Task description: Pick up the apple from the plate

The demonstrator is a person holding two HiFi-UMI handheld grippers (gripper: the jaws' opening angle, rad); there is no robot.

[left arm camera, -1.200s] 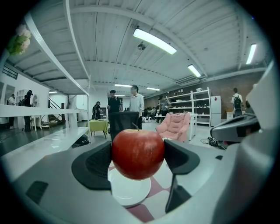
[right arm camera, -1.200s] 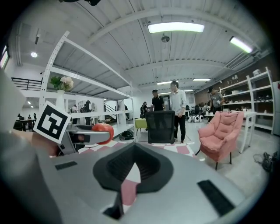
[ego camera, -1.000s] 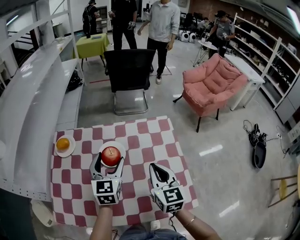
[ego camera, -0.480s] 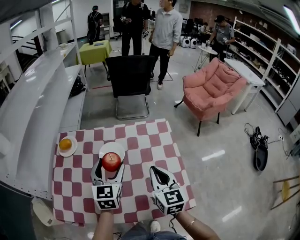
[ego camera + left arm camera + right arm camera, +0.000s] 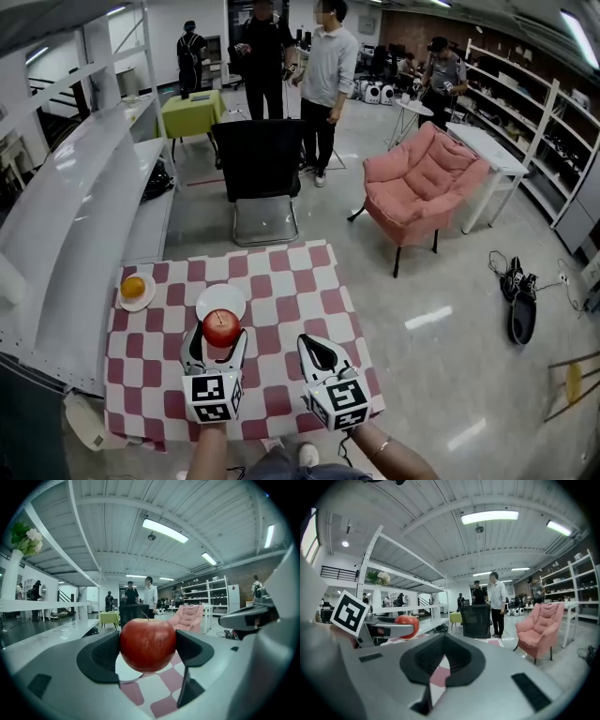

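A red apple [image 5: 221,327] [image 5: 147,644] is clamped between the jaws of my left gripper [image 5: 218,339] [image 5: 147,649], lifted just above the table and a little nearer to me than the white plate [image 5: 220,301]. The plate lies bare on the red-and-white checked cloth; part of it shows under the apple in the left gripper view. My right gripper [image 5: 319,348] [image 5: 443,660] hovers over the cloth to the right, jaws together with nothing in them. From the right gripper view the apple [image 5: 408,625] shows at the left.
A small plate with an orange [image 5: 133,287] sits at the table's far left corner. A black chair [image 5: 262,164] stands beyond the far edge, a pink armchair [image 5: 418,182] to the right. A white shelf unit [image 5: 56,225] runs along the left. Several people stand farther back.
The left gripper has lifted the apple off the plate and drawn it slightly toward me; the plate now lies bare. The right gripper has stayed in place.
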